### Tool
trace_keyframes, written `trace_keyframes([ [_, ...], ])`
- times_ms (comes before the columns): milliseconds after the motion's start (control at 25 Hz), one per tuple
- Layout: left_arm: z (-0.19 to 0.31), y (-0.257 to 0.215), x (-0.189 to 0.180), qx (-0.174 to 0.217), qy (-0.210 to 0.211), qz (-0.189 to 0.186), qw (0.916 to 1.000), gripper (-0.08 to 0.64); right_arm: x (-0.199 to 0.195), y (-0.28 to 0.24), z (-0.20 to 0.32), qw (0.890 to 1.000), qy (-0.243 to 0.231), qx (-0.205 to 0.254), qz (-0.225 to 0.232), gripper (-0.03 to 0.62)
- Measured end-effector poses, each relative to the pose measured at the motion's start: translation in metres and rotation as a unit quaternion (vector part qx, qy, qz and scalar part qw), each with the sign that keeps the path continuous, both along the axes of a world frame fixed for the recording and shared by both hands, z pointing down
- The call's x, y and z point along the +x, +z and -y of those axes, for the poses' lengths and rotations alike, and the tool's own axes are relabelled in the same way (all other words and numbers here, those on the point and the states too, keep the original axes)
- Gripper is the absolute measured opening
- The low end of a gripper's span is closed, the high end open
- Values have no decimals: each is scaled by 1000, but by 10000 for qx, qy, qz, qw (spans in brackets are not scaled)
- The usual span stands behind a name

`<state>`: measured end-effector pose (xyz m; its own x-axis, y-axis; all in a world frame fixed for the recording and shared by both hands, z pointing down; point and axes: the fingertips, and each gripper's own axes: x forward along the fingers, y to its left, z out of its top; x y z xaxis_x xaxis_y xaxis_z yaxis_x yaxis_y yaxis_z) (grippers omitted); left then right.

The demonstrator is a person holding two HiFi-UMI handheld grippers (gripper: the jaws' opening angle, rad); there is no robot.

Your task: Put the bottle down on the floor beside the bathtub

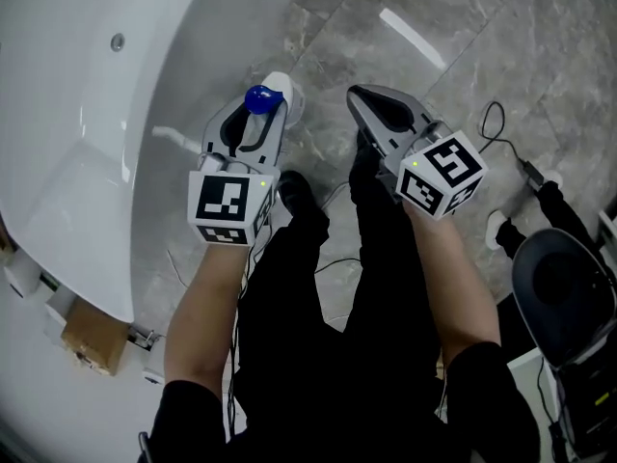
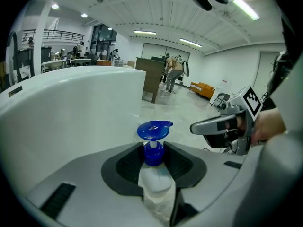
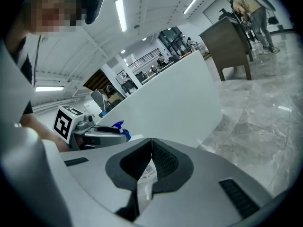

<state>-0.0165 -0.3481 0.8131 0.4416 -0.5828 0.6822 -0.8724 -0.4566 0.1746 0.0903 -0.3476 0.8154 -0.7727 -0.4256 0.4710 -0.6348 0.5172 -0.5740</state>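
A clear bottle [image 1: 281, 89] with a blue pump cap [image 1: 258, 97] stands upright between the jaws of my left gripper [image 1: 258, 106], which is shut on it at the neck. It hangs just outside the white bathtub [image 1: 96, 114], over the grey marble floor [image 1: 463, 27]; whether its base touches the floor is hidden. In the left gripper view the blue cap [image 2: 154, 130] rises above the pads and the bottle's body [image 2: 156, 186] fills the gap. My right gripper [image 1: 361, 95] is a little to the right, shut and holding nothing; its pads meet in the right gripper view [image 3: 151, 143].
The person's black trouser legs and a shoe [image 1: 294, 189] are below the grippers, with thin cables [image 1: 496, 119] on the floor. A black chair [image 1: 564, 287] and another person's foot [image 1: 499, 228] are at the right. A cardboard box [image 1: 92, 343] lies at the lower left.
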Motion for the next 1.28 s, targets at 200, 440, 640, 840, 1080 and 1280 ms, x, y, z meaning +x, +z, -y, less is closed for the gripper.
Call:
trace_keyframes([
  [200,8,46,7,73,253,122,9996,140,3,41,14,9998,-105,110,-126,28],
  [440,15,112,18,217,445,196,9986,140,11,87,25,9953,-697,485,-463,29],
  [640,29,158,20,197,363,146,9990,140,13,98,51,9881,-1162,939,-363,29],
  [840,37,201,25,413,810,504,9946,140,21,115,71,9871,-1190,940,-516,28],
  [1080,49,263,32,298,857,311,9954,140,4,131,87,9814,-1551,1029,-474,28],
  [1280,55,290,40,538,1037,300,9927,140,-2,119,104,9698,-1765,1487,-793,29],
])
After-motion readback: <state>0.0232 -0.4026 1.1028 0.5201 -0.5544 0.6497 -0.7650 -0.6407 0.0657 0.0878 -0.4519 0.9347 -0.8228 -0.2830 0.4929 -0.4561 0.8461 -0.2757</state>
